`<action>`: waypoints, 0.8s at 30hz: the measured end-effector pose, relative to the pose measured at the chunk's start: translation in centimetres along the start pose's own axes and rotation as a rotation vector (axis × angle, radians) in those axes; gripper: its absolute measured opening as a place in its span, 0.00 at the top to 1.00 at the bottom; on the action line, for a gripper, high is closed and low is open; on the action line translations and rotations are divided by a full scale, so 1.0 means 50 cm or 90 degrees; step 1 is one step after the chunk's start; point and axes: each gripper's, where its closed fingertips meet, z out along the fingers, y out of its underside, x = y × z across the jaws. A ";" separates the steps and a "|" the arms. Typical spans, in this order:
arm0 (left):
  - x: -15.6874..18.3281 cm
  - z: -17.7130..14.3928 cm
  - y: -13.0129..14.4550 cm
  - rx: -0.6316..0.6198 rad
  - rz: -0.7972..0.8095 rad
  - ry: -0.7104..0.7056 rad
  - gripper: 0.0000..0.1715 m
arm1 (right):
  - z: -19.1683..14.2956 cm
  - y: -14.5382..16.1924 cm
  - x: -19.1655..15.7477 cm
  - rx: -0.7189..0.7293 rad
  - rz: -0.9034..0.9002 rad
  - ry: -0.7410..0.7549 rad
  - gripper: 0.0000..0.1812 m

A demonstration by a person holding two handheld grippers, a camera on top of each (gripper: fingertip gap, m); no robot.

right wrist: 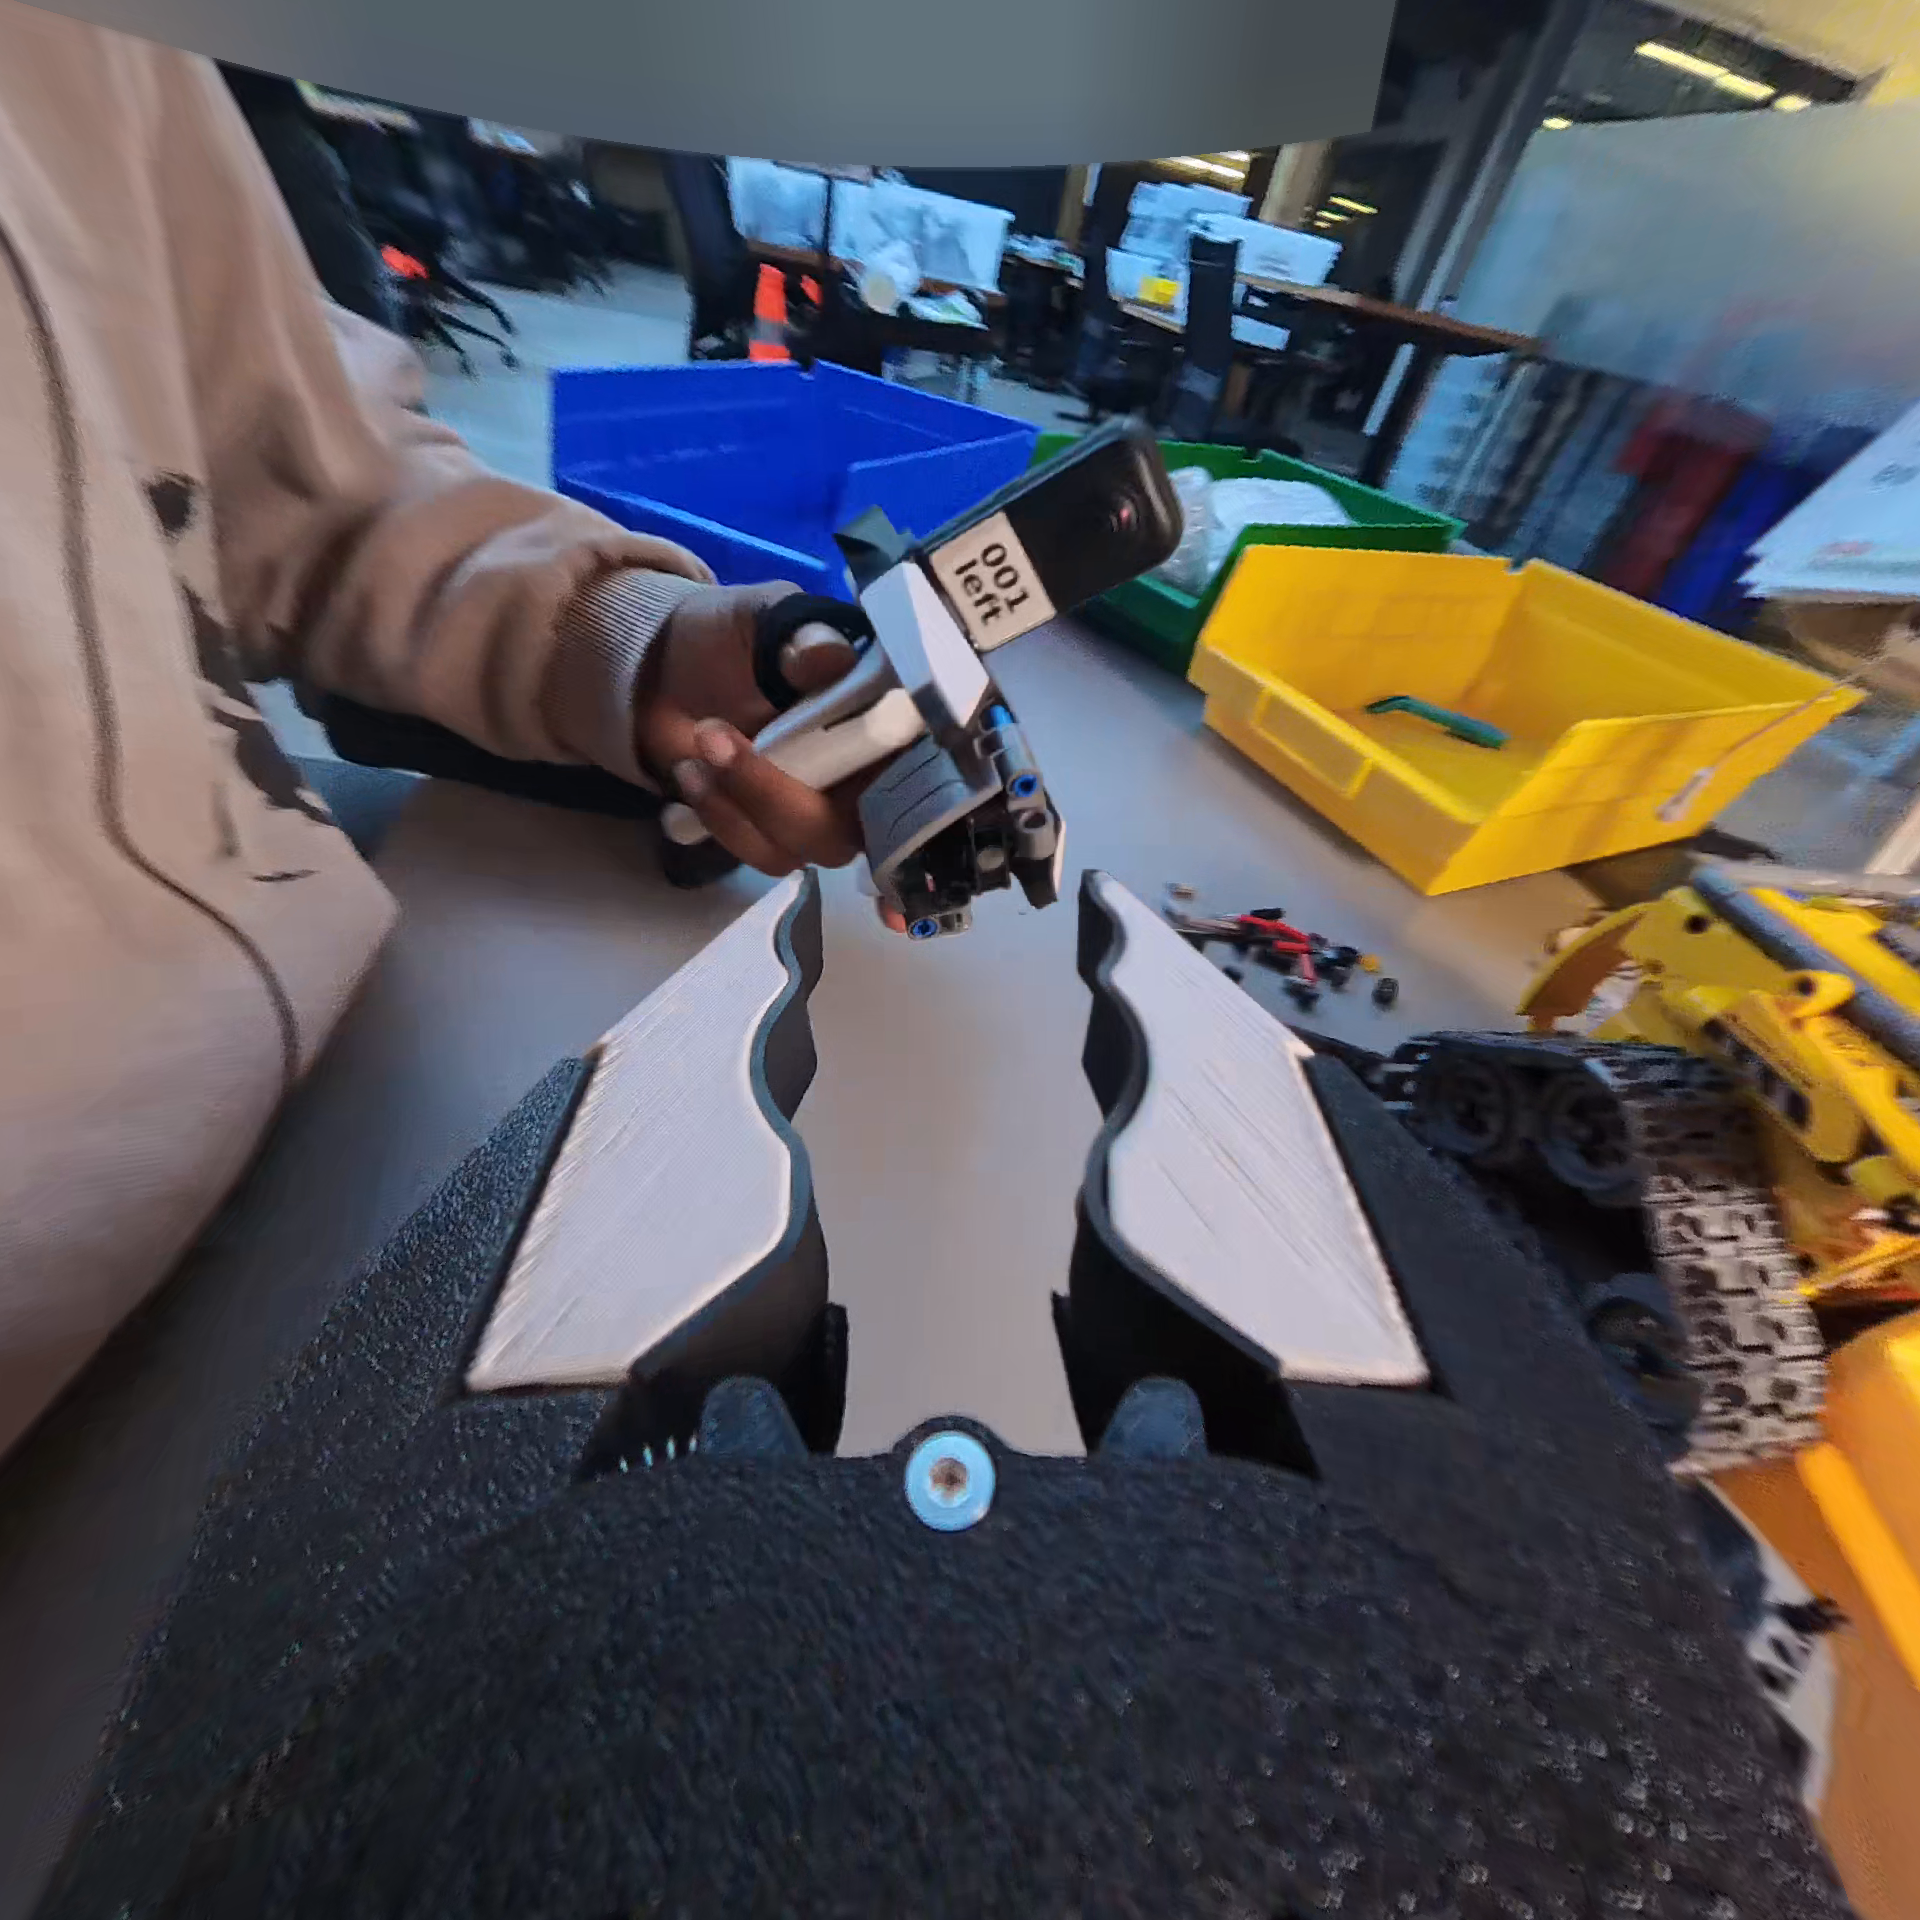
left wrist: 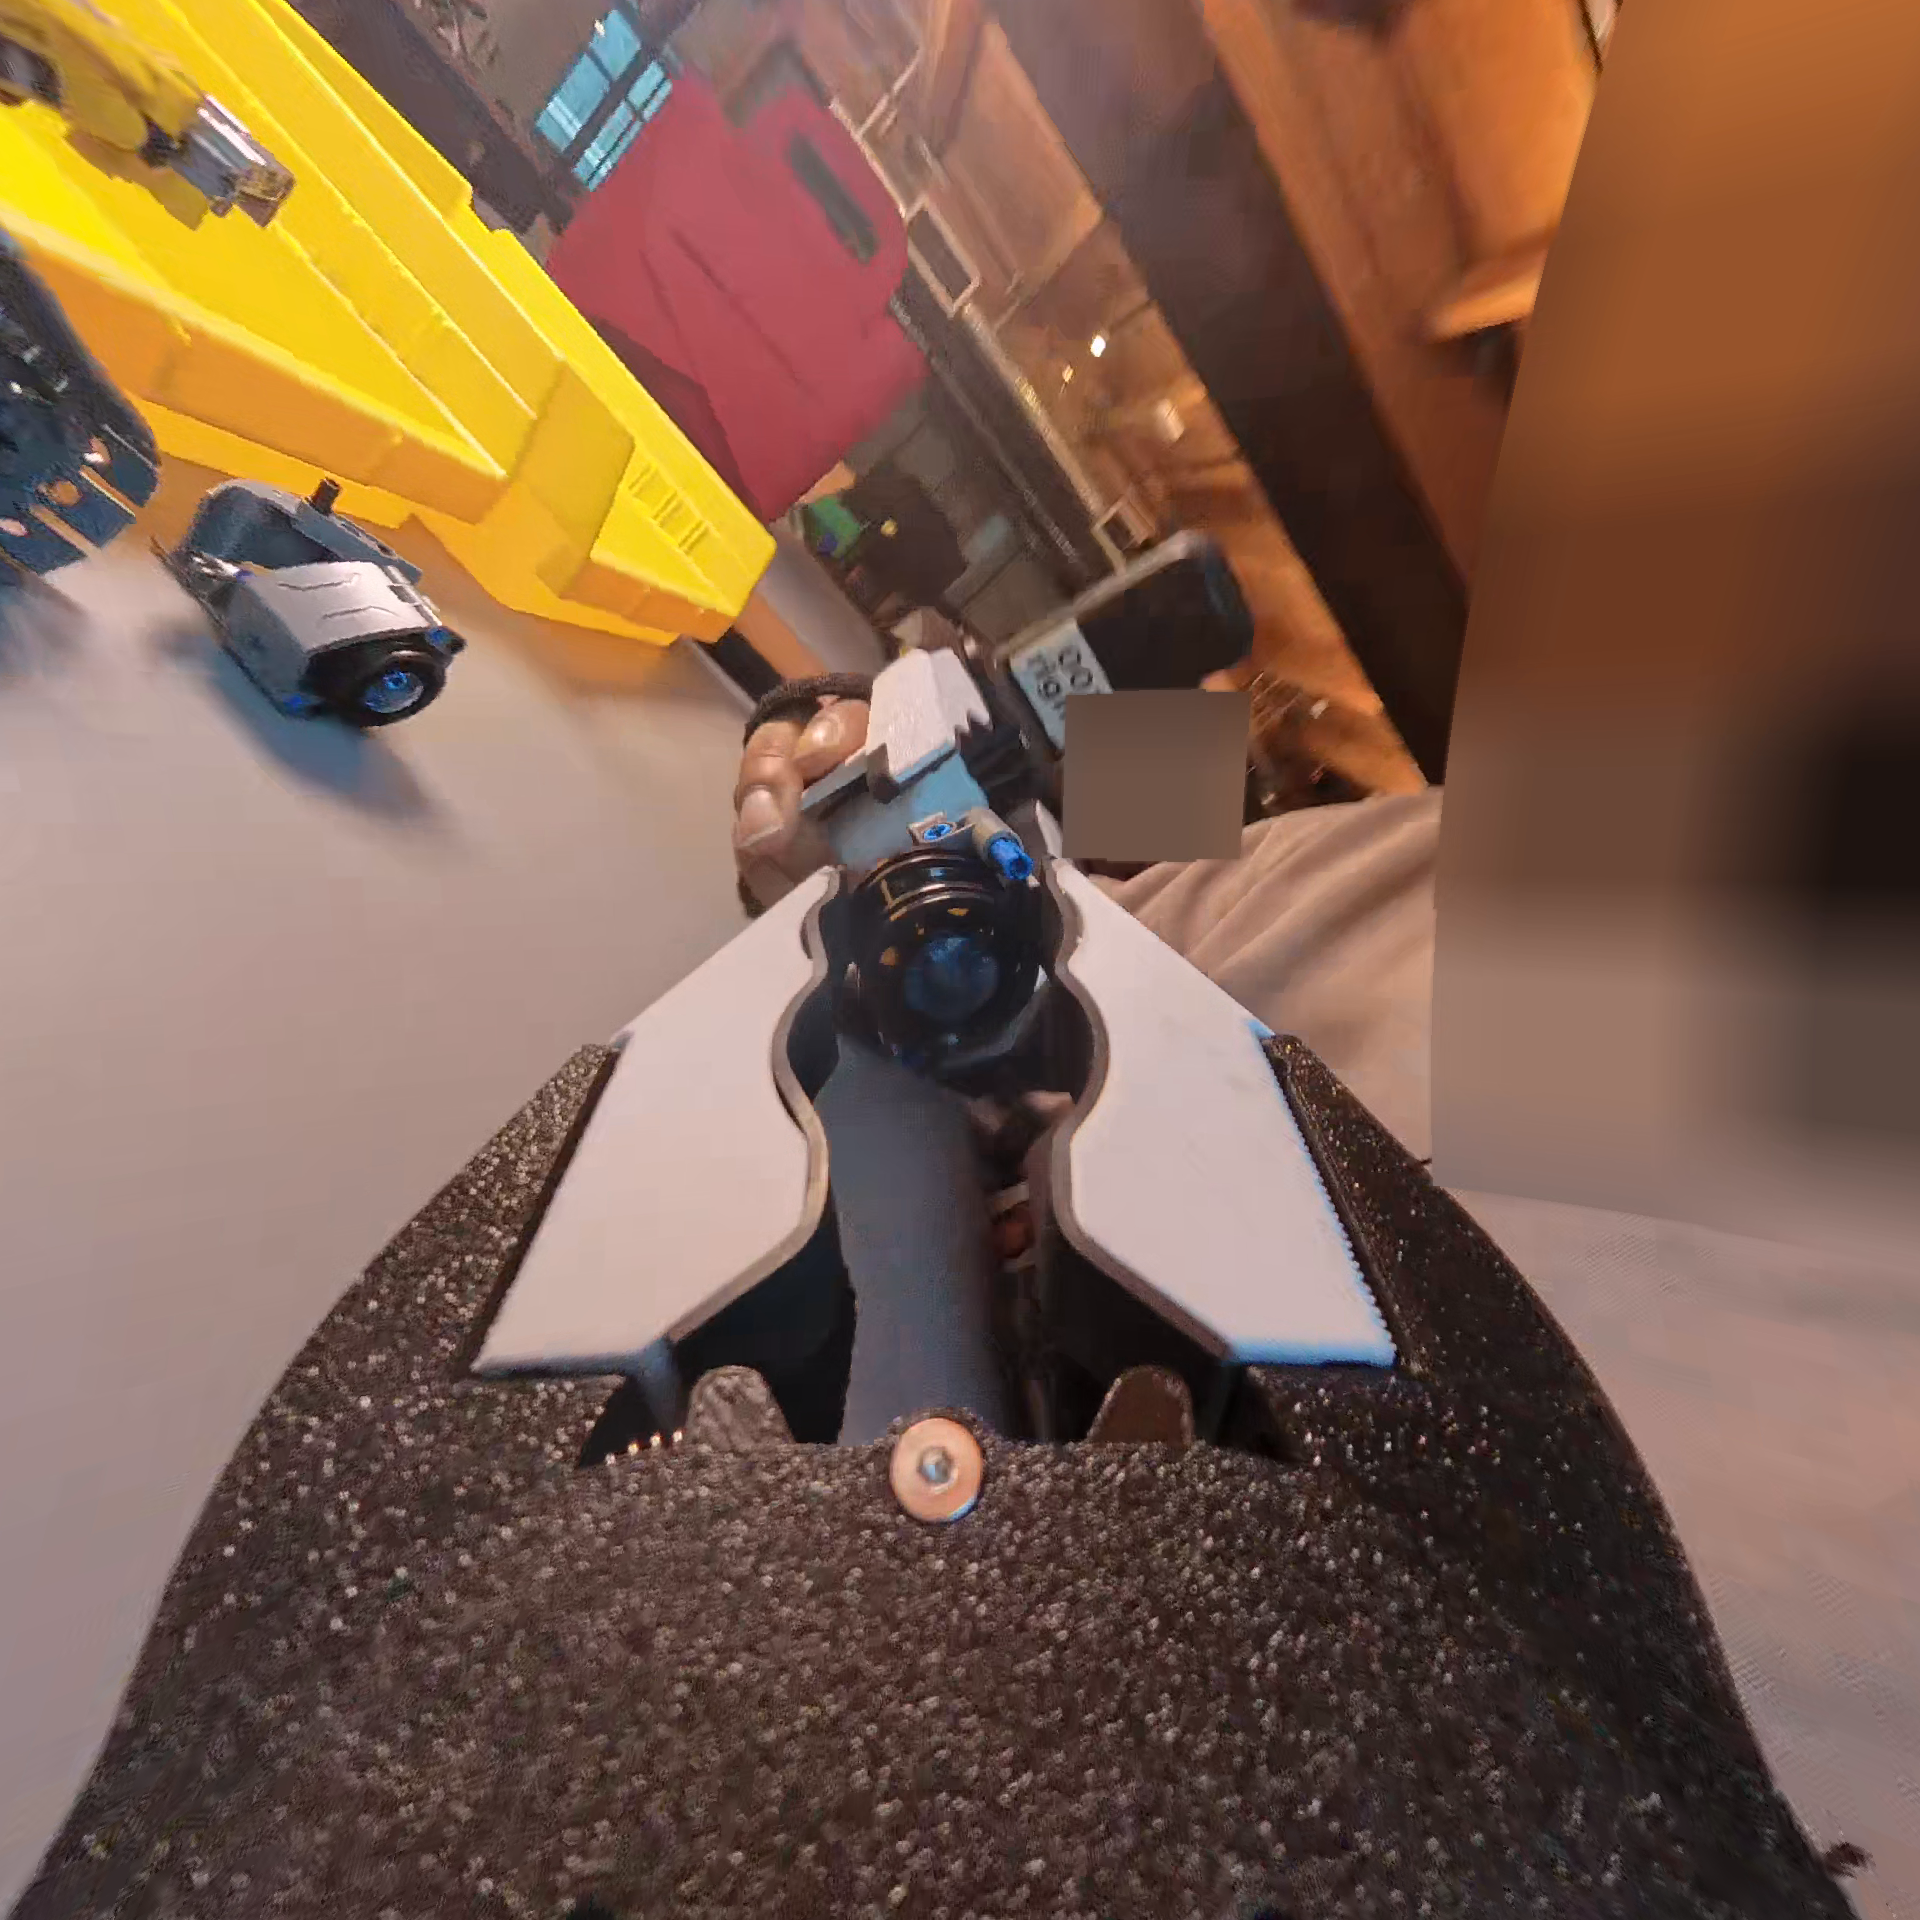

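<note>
Closest to the lens, the left gripper [left wrist: 940, 894] is clamping a grey brick-built module [left wrist: 935, 977] between its fingers, its black round end with a blue centre sitting at the fingertips. A hand [right wrist: 727, 748] is raising it above the grey table [right wrist: 935, 1195], seemingly to present it to the right gripper [right wrist: 948, 894], which is hovering just short of the module, spread wide and empty. Beside that gripper, a yellow tracked brick vehicle [right wrist: 1662, 1122] is standing near scattered small pieces [right wrist: 1288, 951]. A second grey module [left wrist: 322, 613] is lying on the table. Farther back, yellow [right wrist: 1455, 727], green [right wrist: 1299, 520] and blue bins [right wrist: 748, 457] are lining the table's far side.
</note>
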 end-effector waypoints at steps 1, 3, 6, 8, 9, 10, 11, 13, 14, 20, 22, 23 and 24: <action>0.000 -0.001 -0.009 0.021 -0.043 0.020 0.79 | 0.008 -0.001 0.005 -0.007 -0.024 0.026 0.73; -0.006 0.000 -0.016 0.053 -0.119 0.045 0.79 | 0.026 -0.004 0.002 -0.017 -0.053 0.044 0.69; -0.008 0.011 -0.005 0.055 -0.164 0.057 0.79 | 0.049 -0.001 0.002 -0.042 -0.081 0.069 0.69; -0.004 0.018 0.003 0.048 -0.176 0.063 0.79 | 0.052 0.002 0.002 -0.047 -0.093 0.073 0.75; -0.003 0.018 0.006 0.045 -0.181 0.065 0.79 | 0.051 0.003 -0.001 -0.049 -0.087 0.062 0.75; -0.002 0.019 0.009 0.038 -0.183 0.068 0.79 | 0.049 0.002 -0.004 -0.044 -0.073 0.050 0.75; 0.003 0.018 0.010 0.035 -0.179 0.076 0.79 | 0.046 -0.002 -0.005 -0.029 -0.050 0.040 0.75; 0.012 0.012 0.005 0.034 -0.156 0.083 0.75 | 0.036 -0.005 -0.004 -0.013 -0.011 0.016 0.76; 0.015 0.010 0.006 0.029 -0.134 0.078 0.74 | 0.031 -0.007 -0.002 -0.004 0.000 0.011 0.76; 0.017 0.013 0.026 -0.029 -0.042 0.038 0.80 | 0.025 -0.010 -0.014 0.007 0.027 -0.031 0.76; 0.026 0.012 0.032 -0.051 -0.016 0.048 0.80 | 0.023 -0.019 -0.024 0.025 0.056 -0.061 0.76; 0.028 0.012 0.034 -0.060 0.003 0.043 0.80 | 0.021 -0.018 -0.026 0.026 0.063 -0.071 0.76; 0.026 0.012 0.036 -0.070 0.030 0.026 0.81 | 0.020 -0.015 -0.025 0.019 0.057 -0.073 0.76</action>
